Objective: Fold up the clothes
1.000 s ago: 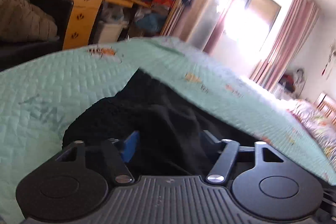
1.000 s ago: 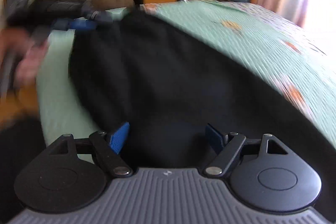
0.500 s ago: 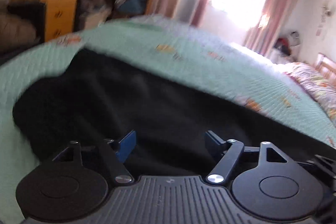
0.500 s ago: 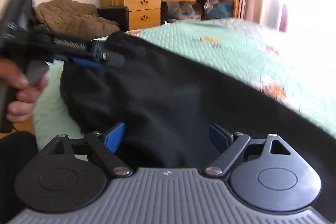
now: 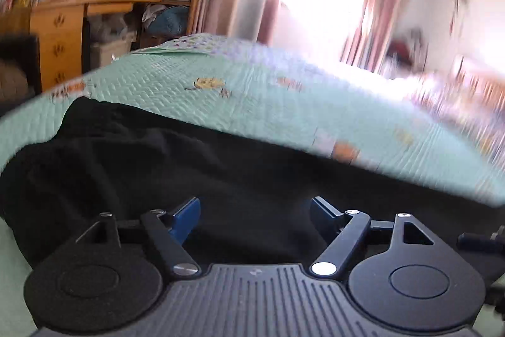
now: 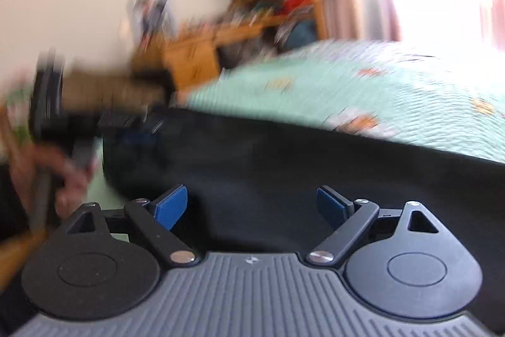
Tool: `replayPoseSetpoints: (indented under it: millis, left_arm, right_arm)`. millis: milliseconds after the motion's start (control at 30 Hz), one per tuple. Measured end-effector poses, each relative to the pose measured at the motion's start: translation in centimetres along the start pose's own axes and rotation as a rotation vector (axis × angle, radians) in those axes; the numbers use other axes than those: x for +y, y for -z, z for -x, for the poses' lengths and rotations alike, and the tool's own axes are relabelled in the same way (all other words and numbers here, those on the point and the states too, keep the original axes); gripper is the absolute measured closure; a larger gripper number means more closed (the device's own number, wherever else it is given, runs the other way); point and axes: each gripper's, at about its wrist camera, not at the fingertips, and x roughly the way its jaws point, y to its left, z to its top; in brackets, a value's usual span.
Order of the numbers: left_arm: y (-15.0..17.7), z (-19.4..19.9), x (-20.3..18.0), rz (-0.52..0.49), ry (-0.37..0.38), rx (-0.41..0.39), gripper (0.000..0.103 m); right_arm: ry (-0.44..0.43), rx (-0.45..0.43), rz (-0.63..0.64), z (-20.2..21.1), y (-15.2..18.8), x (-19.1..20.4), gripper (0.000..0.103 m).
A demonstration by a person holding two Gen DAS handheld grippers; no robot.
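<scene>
The black garment (image 5: 195, 166) lies in a long, rumpled band across the mint-green quilted bed cover (image 5: 252, 97), matte and dark, its near end bunched and rounded. My left tool (image 5: 255, 212) hovers over it with jaws opening, nothing pinched between the pads. My right tool (image 6: 252, 204) stands wide apart above the same cloth, gripping nothing. My left hand (image 6: 47, 172) shows blurred.

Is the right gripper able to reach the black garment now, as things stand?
Probably yes: the right gripper is open just over the black garment on the green bedspread, and nothing lies between them.
</scene>
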Motion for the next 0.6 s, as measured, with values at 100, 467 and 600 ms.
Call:
replayPoseSetpoints:
  millis: [100, 467, 600]
  left_arm:
    - [1.0, 0.4, 1.0, 0.101, 0.041, 0.011, 0.027]
    - [1.4, -0.1, 3.4, 0.155, 0.051, 0.03, 0.026]
    - [1.1, -0.3, 3.1, 0.139, 0.05, 0.025, 0.026]
  right_arm:
    - [0.033, -0.01, 0.153, 0.2, 1.6, 3.4, 0.016]
    - [0.148, -0.027, 0.142, -1.1, 1.1, 1.4, 0.018]
    - [0.02, -0.098, 0.199, 0.6, 1.6, 3.9, 0.018]
